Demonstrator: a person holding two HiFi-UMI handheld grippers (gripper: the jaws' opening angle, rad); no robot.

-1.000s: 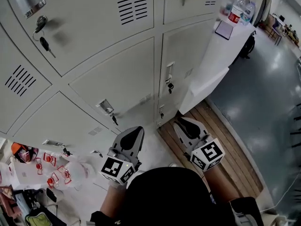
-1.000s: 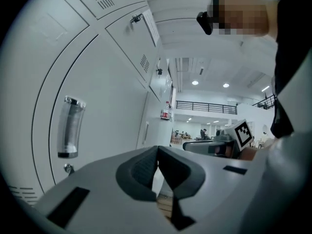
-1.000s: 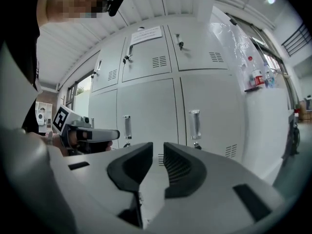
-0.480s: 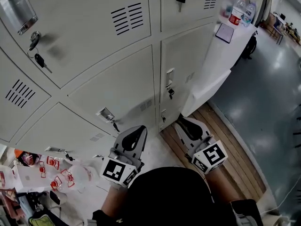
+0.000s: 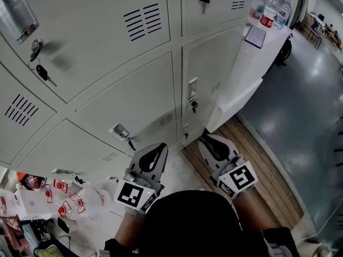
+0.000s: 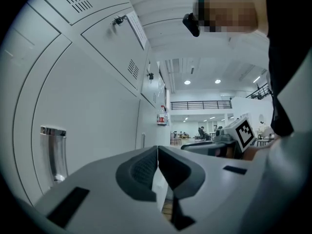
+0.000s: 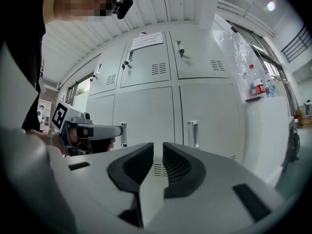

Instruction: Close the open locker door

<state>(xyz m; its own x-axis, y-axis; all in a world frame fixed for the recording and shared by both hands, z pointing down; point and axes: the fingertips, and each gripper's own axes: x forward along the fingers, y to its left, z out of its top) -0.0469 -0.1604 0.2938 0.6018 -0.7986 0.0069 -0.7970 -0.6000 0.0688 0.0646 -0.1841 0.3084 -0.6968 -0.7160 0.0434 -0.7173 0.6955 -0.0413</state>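
The bank of grey lockers (image 5: 123,95) stands straight ahead, just beyond both claws. From here every door looks flush, and I can't pick out one that hangs ajar. The left claw (image 5: 155,150) is pressed together with nothing in it. The right claw (image 5: 210,142) shows only a narrow gap, is closing, and is empty too.

A door like these is likely thin sheet metal: light, stiff and free on its hinges, with a painted face too slick to pinch. I'd push flat on the face near the latch edge, by a chrome handle (image 5: 193,84), and keep off the dangling keys (image 5: 42,73). A white tabletop (image 5: 244,63) carrying bottles (image 5: 269,12) sits to the right.
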